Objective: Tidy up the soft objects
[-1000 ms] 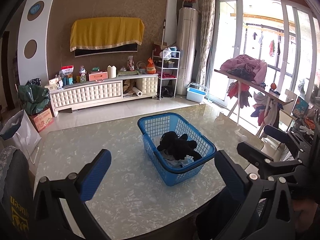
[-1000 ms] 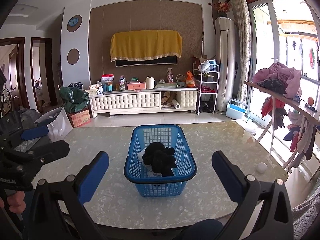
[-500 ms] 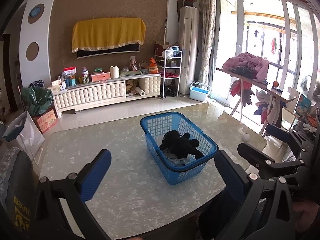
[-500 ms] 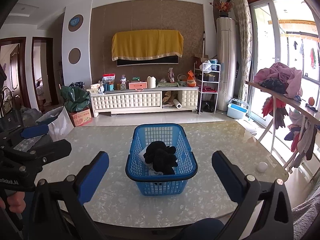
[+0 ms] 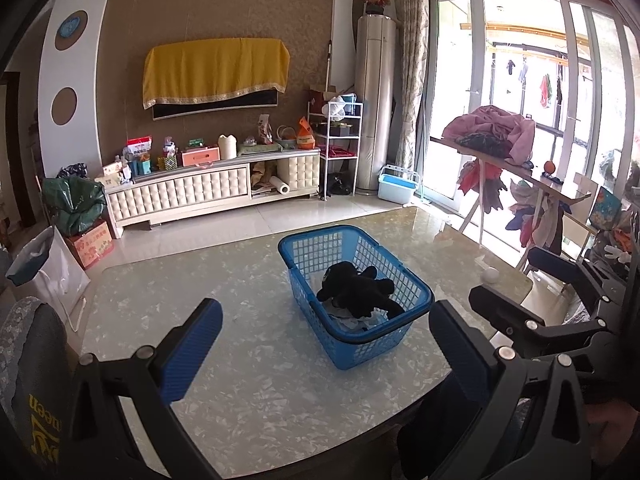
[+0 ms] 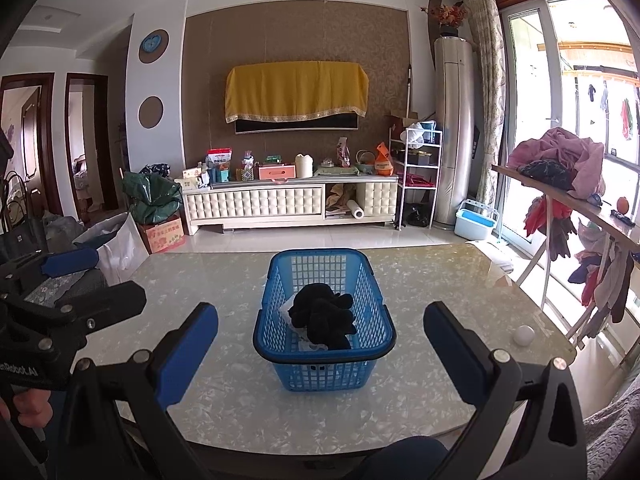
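Note:
A blue plastic basket (image 5: 416, 322) (image 6: 378, 344) stands in the middle of the marble table. A black plush toy (image 5: 356, 288) (image 6: 322, 316) lies in it on top of pale cloth. My left gripper (image 5: 324, 350) is open and empty, held back near the table's front edge, left of the basket. My right gripper (image 6: 320, 348) is open and empty, held back in front of the basket. Each gripper also shows at the edge of the other's view: the left one (image 6: 68, 284) and the right one (image 5: 532, 292).
The marble table (image 5: 260, 392) (image 6: 420, 412) carries a small white ball (image 5: 490, 275) (image 6: 524, 335) near its right edge. An ironing board with pink clothes (image 6: 560, 160) stands at the right. A TV cabinet (image 6: 288, 204) lines the far wall.
Both grippers have pulled back and risen slightly, so the basket sits a little farther away. Both stay open and empty. The basket and plush have not moved.

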`<state>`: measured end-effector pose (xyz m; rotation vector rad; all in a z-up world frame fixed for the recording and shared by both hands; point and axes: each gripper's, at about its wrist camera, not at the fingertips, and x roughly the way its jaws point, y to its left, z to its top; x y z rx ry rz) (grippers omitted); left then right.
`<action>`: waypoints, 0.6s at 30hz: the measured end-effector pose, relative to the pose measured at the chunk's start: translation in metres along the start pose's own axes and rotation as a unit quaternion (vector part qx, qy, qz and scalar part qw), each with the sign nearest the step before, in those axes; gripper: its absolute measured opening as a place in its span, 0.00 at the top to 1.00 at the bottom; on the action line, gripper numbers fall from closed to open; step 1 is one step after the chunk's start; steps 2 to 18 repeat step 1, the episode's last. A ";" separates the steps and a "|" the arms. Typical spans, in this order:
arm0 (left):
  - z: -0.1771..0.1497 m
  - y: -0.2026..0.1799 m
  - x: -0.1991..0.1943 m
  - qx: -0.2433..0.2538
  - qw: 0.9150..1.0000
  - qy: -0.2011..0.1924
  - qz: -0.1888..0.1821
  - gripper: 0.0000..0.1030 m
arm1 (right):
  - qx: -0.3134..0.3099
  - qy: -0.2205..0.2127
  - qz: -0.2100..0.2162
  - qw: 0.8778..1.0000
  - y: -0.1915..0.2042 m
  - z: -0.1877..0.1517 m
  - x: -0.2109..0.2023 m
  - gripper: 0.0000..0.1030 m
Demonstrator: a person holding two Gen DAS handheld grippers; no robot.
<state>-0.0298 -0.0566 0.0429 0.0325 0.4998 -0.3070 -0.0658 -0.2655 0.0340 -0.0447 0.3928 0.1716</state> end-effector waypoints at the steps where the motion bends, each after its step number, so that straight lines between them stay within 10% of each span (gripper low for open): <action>1: 0.000 0.000 0.000 -0.001 1.000 0.001 -0.001 0.00 | 0.000 0.000 0.000 1.000 0.000 0.000 0.000 0.00; 18: 0.000 0.000 0.000 -0.001 1.000 0.001 -0.001 0.00 | 0.000 0.000 0.000 1.000 0.000 0.000 0.000 0.00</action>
